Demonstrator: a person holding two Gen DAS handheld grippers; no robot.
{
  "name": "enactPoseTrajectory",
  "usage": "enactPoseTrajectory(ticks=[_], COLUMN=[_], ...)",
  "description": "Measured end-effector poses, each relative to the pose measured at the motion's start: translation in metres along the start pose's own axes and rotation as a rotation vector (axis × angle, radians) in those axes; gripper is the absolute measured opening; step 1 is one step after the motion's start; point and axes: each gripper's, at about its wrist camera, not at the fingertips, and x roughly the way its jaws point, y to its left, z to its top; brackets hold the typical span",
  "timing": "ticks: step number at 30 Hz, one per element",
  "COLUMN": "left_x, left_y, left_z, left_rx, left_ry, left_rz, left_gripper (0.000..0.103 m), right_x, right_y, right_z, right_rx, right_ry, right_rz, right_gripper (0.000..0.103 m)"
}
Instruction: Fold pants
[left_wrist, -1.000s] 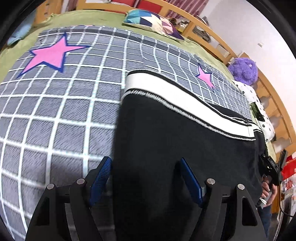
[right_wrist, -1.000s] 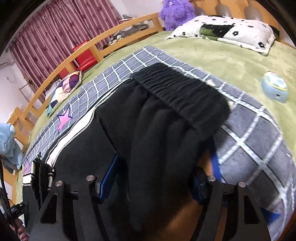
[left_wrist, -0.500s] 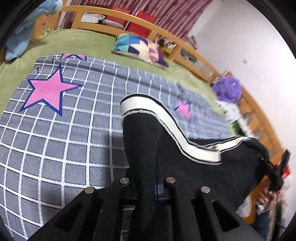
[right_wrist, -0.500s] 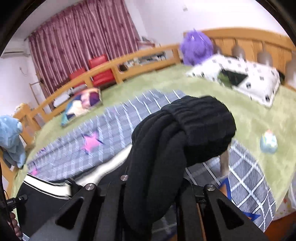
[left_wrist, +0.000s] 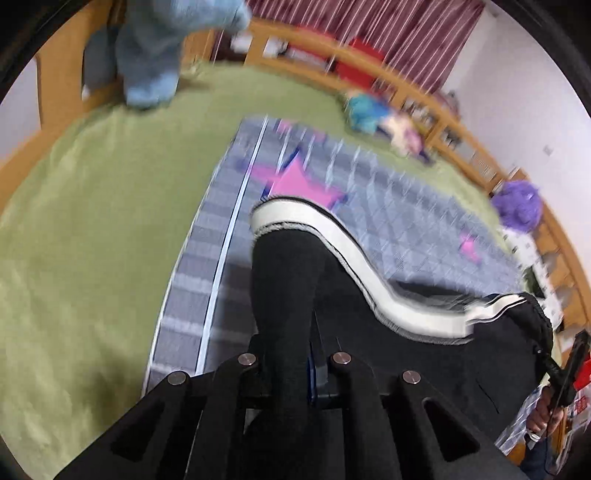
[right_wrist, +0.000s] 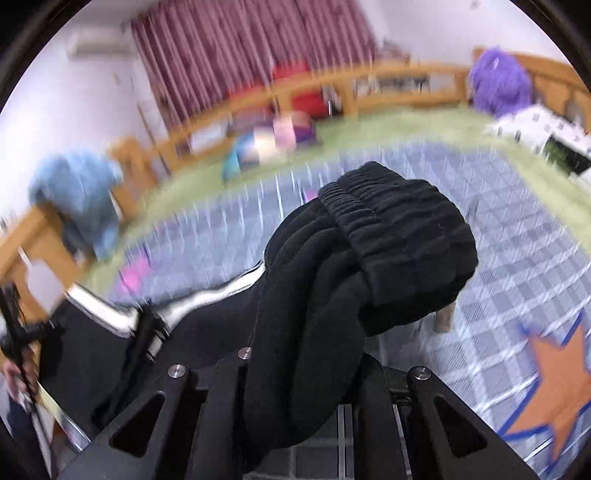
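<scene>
The left tongs (left_wrist: 291, 363) are clamped on a bunched fold of the black pants (left_wrist: 424, 362) near the hem, where a white stripe (left_wrist: 354, 254) edged in black runs along the leg. The fabric rises from between the closed jaws and stretches away to the right over the grey checked blanket (left_wrist: 388, 206) with its pink star (left_wrist: 295, 182). The right tongs (right_wrist: 306, 373) are clamped on the gathered elastic waistband (right_wrist: 388, 236), which bulges in thick folds above the jaws and droops over them. The pants hang lifted between the two tongs, above the blanket, which lies on the green bed cover (left_wrist: 92, 229). A blue garment (left_wrist: 155, 55) hangs on the wooden bed frame (left_wrist: 59, 85), a purple plush toy (right_wrist: 498, 85) sits at the far end, and both views are blurred
</scene>
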Motion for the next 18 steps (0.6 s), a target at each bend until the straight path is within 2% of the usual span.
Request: enactPoseTrajectory(ticks=[2, 3, 4, 5, 7, 8, 9, 10, 11, 12, 14, 16, 18], left_x=[0.018, 0.021, 0.021, 0.019, 0.012, 0.006, -0.003, -0.011, -0.02, -0.025, -0.033, -0.027, -0.007], left_y=[0.007, 0.01, 0.012, 0.014, 0.01, 0.008, 0.005, 0.003, -0.001, -0.006, -0.012, -0.016, -0.018], left_z=[-0.01, -0.012, -0.014, -0.015, -0.017, -0.018, -0.022, -0.025, -0.029, -0.034, -0.047, -0.063, -0.077], left_rx=[0.01, 0.01, 0.0, -0.007, 0.014, 0.031, 0.052, 0.068, 0.083, 0.092, 0.104, 0.103, 0.108], left_ry=[0.014, 0.013, 0.014, 0.014, 0.002, -0.01, -0.03, -0.049, -0.072, -0.088, -0.097, -0.063, -0.013], left_rz=[0.091, 0.098, 0.113, 0.14, 0.179, 0.202, 0.223, 0.229, 0.223, 0.208, 0.164, 0.14, 0.163], left_gripper=[0.029, 0.035, 0.045, 0.048, 0.05, 0.051, 0.054, 0.06, 0.063, 0.066, 0.07, 0.076, 0.079], right_x=[0.022, 0.027, 0.03, 0.034, 0.031, 0.026, 0.021, 0.014, 0.006, 0.0, -0.01, -0.006, 0.011], right_y=[-0.008, -0.014, -0.022, -0.032, -0.039, -0.04, -0.04, -0.041, -0.042, -0.042, -0.054, -0.066, -0.084], right_z=[-0.024, -0.031, -0.038, -0.047, -0.052, -0.052, -0.051, -0.051, -0.053, -0.055, -0.061, -0.06, -0.06], right_rx=[-0.03, -0.022, -0.01, 0.003, 0.024, 0.019, 0.01, 0.014, 0.035, 0.053, 0.125, 0.212, 0.364], right_ry=[0.057, 0.085, 0.124, 0.183, 0.207, 0.218, 0.236, 0.24, 0.228, 0.212, 0.151, 0.116, 0.099], right_rz=[-0.098, -0.091, -0.061, -0.028, -0.012, -0.023, -0.051, -0.062, -0.062, -0.065, -0.062, -0.066, 0.002], right_gripper=[0.018, 0.019, 0.019, 0.022, 0.031, 0.04, 0.042, 0.045, 0.051, 0.062, 0.069, 0.07, 0.072])
